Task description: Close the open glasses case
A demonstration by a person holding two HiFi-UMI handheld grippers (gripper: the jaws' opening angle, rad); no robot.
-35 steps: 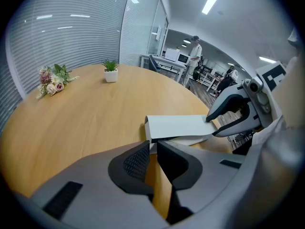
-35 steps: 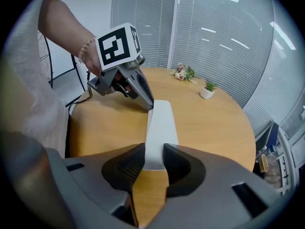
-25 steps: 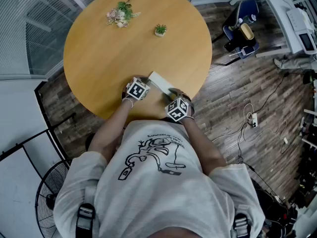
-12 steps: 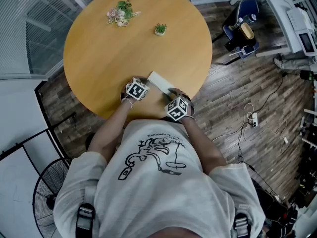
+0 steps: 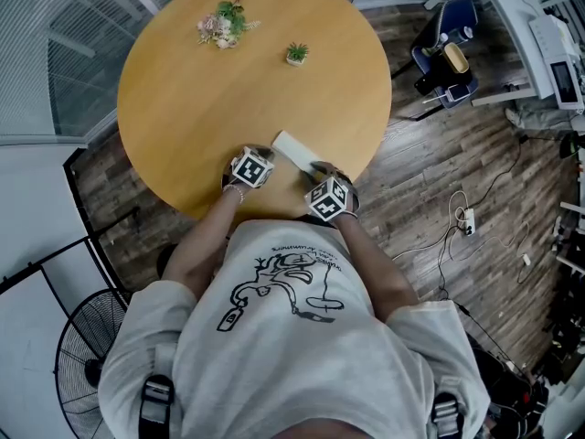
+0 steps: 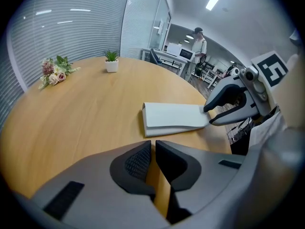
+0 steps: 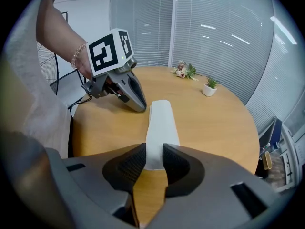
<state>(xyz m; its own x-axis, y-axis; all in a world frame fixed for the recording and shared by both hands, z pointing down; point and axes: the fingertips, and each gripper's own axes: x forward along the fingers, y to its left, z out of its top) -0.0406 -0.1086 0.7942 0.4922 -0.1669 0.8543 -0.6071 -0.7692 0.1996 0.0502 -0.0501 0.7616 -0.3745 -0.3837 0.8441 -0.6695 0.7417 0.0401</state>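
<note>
Little has moved: my left gripper [image 6: 153,150] slid slightly toward the frame's left, jaws nearly together on nothing. My right gripper [image 7: 153,157] is closing on the near end of the white glasses case [image 7: 160,120], which lies lid down, contents hidden, by the table's [image 5: 210,90] lower edge.

The table [image 5: 238,99] looks smooth matt wood, the glasses case [image 5: 294,150] matt white.
</note>
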